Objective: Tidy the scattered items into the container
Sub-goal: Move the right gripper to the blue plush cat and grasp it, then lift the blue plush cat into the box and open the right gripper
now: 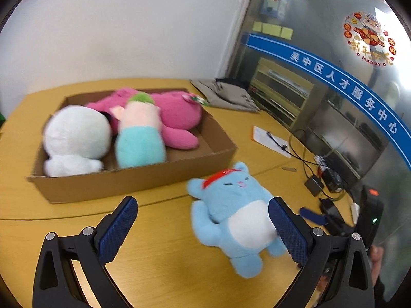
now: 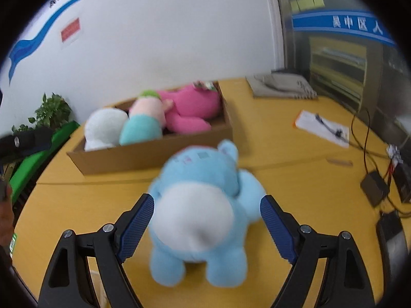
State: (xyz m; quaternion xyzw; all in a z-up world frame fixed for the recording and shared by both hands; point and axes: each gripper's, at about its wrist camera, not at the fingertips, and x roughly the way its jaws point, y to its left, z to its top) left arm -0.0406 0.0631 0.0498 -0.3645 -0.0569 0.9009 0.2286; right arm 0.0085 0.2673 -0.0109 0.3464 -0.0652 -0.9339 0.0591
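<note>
A light-blue plush cat [image 1: 231, 218] with a red headband and white belly lies on its back on the yellow table [image 1: 159, 256], in front of the cardboard box [image 1: 133, 182]. The box [image 2: 143, 156] holds a white plush [image 1: 77, 138], a pink plush [image 1: 177, 113] and a teal-and-pink doll [image 1: 140, 138]. My left gripper [image 1: 203, 205] is open, and the cat lies by its right finger. My right gripper [image 2: 207, 201] is open wide, with the cat [image 2: 203, 205] between its fingers, feet toward the camera. Neither pad visibly presses on it.
A grey folded cloth [image 1: 226, 92] lies at the table's far end. A paper sheet [image 2: 321, 128] with a cable, plus black adapters [image 2: 375, 187] and wires, occupy the right side. A potted plant [image 2: 48, 113] stands beyond the left edge. A glass partition runs along the right.
</note>
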